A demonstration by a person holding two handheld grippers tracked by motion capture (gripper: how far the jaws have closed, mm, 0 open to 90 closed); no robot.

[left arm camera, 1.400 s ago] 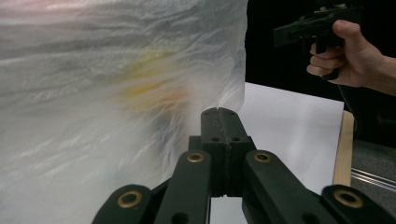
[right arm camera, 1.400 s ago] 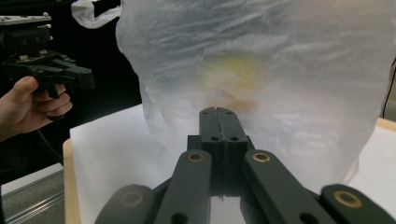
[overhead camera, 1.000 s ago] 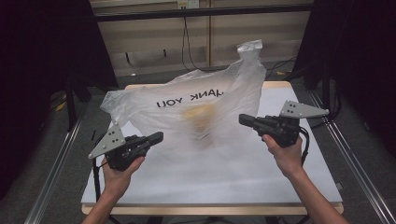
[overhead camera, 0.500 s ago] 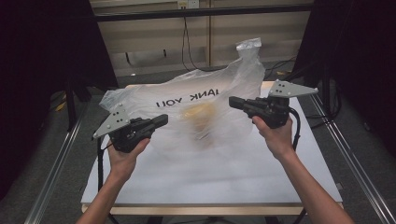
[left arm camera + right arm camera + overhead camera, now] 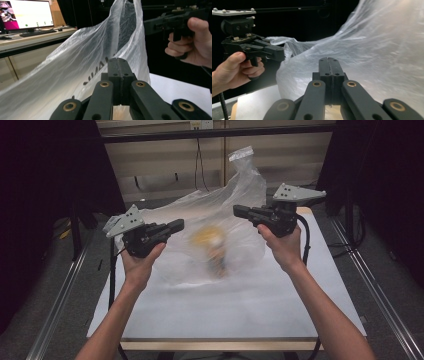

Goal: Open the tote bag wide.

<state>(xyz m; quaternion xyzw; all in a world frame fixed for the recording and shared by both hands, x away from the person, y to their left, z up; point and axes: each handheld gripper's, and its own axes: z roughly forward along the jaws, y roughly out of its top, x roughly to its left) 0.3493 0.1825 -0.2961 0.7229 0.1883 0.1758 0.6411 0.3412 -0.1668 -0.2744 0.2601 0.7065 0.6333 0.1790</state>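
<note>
A clear plastic bag with black lettering hangs between my two grippers above the white table. Blurred yellow and orange contents sit low inside it. My left gripper is shut, its tip at the bag's left side. My right gripper is shut at the bag's right side, a little higher. In the left gripper view the shut jaws meet the bag's film, with the other gripper beyond. In the right gripper view the shut jaws press into the film, opposite the left gripper.
The bag's twisted top stands up toward a black frame bar at the back. Metal rails run along both sides of the table. A lit monitor stands on a desk off to one side.
Both hands have risen and moved toward the far side with the bag. The bag now hangs taller and bunched, and its lettering has folded out of sight.
</note>
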